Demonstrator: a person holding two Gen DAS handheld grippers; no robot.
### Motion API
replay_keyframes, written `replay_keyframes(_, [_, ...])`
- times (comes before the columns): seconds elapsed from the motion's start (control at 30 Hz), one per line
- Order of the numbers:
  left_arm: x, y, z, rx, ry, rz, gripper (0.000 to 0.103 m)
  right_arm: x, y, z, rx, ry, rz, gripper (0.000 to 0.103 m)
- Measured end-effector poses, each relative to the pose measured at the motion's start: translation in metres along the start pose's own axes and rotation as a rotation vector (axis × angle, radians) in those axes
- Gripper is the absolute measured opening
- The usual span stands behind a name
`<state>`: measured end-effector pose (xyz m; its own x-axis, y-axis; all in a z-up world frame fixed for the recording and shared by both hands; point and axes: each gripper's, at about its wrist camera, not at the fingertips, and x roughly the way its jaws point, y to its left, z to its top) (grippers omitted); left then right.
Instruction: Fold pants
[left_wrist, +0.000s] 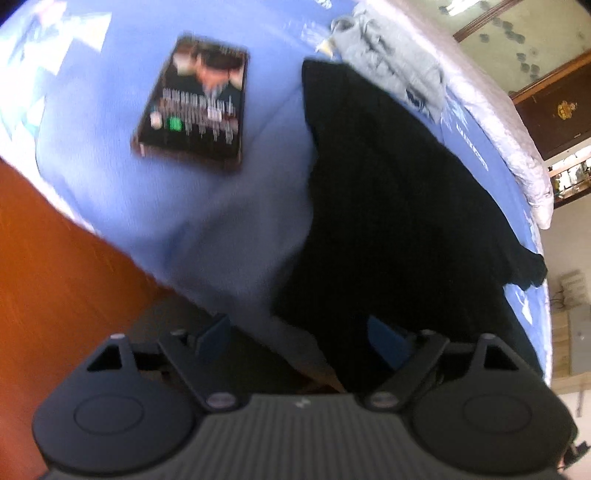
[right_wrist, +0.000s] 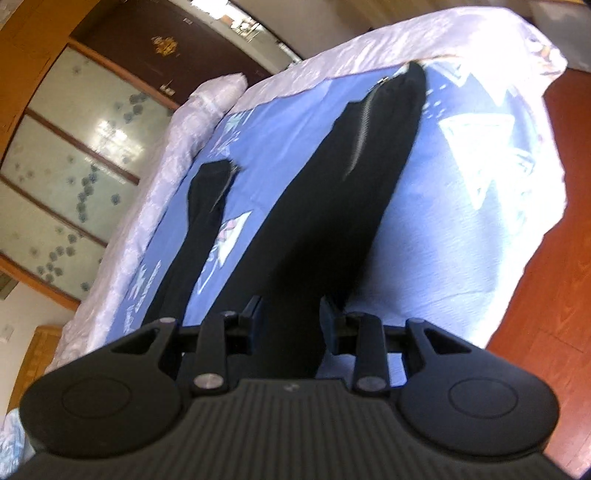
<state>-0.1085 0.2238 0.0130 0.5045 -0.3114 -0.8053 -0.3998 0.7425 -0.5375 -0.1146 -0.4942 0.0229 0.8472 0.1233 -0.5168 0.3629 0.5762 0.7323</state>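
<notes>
Fingers of both grippers spread wide, gripping nothing: left gripper (left_wrist: 301, 338) poised over the near edge of the bed, its right pad over dark cloth; right gripper (right_wrist: 291, 319) straddling one trouser leg without pinching it.

Spread across the scene, a blue printed bedsheet (right_wrist: 424, 229), wrinkled, with pale triangle motifs, bordered by a white satin quilted coverlet (right_wrist: 155, 206) bunched along the far side. Beyond the bed, frosted sliding wardrobe panels with blue flower prints (right_wrist: 74, 173) in wooden frames, then a dark brown cabinet door with a gold crest (left_wrist: 563, 107). Below, reddish-brown wooden floor (left_wrist: 55, 266).

Lying flat on the sheet, black long pants (right_wrist: 321, 218), legs parted, a zipper glinting along one. Near their far end, a crumpled grey garment (left_wrist: 391, 66). Well apart to the left, a dark rectangular book with a blurred photo cover (left_wrist: 194, 107).
</notes>
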Motion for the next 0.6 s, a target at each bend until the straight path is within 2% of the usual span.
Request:
replay_keyframes(0.07, [0.01, 0.003, -0.004, -0.018, 0.021, -0.012, 0.088, 0.004, 0.005, -0.003, -0.012, 0.017, 0.031, 0.036])
replay_keyframes(0.17, [0.034, 0.009, -0.005, -0.096, 0.071, -0.041, 0.088, 0.011, 0.011, -0.011, -0.027, 0.052, 0.061, 0.036])
replay_keyframes(0.2, [0.041, 0.011, -0.005, -0.128, 0.089, -0.053, 0.083, 0.015, 0.013, -0.013, -0.028, 0.065, 0.063, 0.036])
replay_keyframes(0.27, [0.048, 0.01, -0.005, -0.154, 0.11, -0.089, 0.059, 0.019, 0.017, -0.018, -0.03, 0.085, 0.065, 0.036])
replay_keyframes(0.3, [0.048, 0.008, -0.004, -0.147, 0.116, -0.114, 0.034, 0.02, 0.018, -0.019, -0.034, 0.093, 0.067, 0.036])
replay_keyframes(0.33, [0.045, 0.006, -0.003, -0.131, 0.113, -0.138, 0.016, 0.02, 0.021, -0.02, -0.041, 0.099, 0.069, 0.036])
replay_keyframes(0.4, [0.032, 0.001, -0.002, -0.093, 0.086, -0.117, 0.014, 0.021, 0.026, -0.02, -0.06, 0.107, 0.067, 0.037])
replay_keyframes(0.47, [0.013, -0.003, -0.002, -0.051, 0.033, -0.128, 0.013, 0.022, 0.025, -0.021, -0.063, 0.108, 0.069, 0.037])
replay_keyframes(0.57, [-0.028, -0.004, -0.002, 0.016, -0.114, -0.147, 0.013, 0.024, 0.031, -0.025, -0.08, 0.114, 0.077, 0.037])
replay_keyframes(0.6, [-0.034, -0.001, -0.001, 0.021, -0.139, -0.136, 0.013, 0.027, 0.033, -0.026, -0.093, 0.124, 0.073, 0.037])
